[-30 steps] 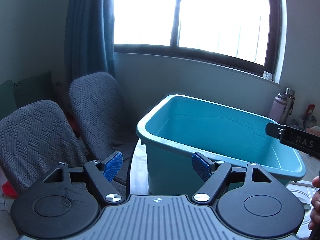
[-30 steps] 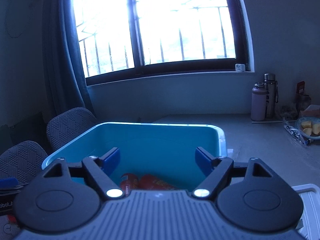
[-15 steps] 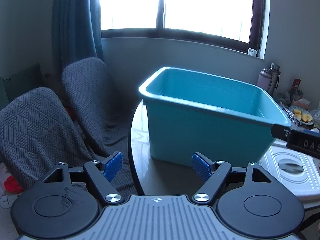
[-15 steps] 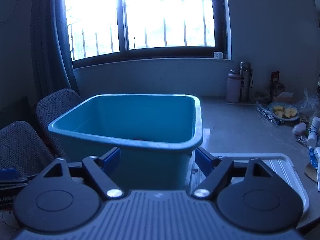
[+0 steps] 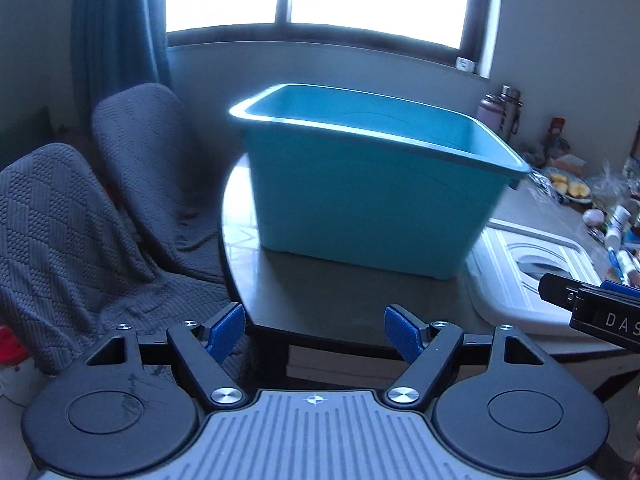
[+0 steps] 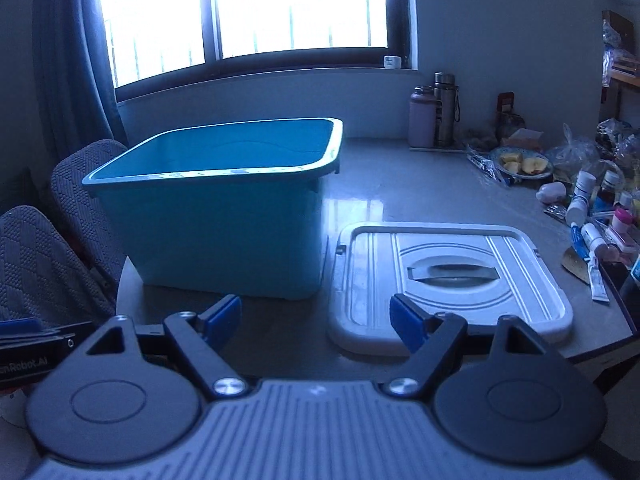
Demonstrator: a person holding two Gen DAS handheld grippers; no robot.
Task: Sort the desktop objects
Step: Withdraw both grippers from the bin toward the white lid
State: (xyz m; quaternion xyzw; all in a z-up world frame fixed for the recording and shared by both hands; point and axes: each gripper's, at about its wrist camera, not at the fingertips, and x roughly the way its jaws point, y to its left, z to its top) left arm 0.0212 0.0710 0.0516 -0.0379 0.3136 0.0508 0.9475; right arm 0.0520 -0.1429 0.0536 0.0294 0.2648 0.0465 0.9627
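Both tools, left tool (image 5: pixel 314 334) and right tool (image 6: pixel 316 322), are spread and pinch nothing. A teal bin (image 6: pixel 224 216) stands on the table (image 6: pixel 400 196), its white lid (image 6: pixel 452 276) flat just beside it. Bottles and tubes (image 6: pixel 592 216) clutter the right edge; two covered chairs (image 5: pixel 100 208) stand left.

Daylight pours in through the window (image 6: pixel 248 8), which is blown out to plain white in both views, so the room in front of it reads dim, backlit and blue-tinted. A pale sheen of that light lies on the desk (image 6: pixel 360 204) and along the near rim of the teal bin (image 5: pixel 360 128), while the chairs (image 5: pixel 60 220) sit in shadow. Fisheye bending curves the window frame and walls, the corners go black, and the right wrist view is softer and darker than the left.
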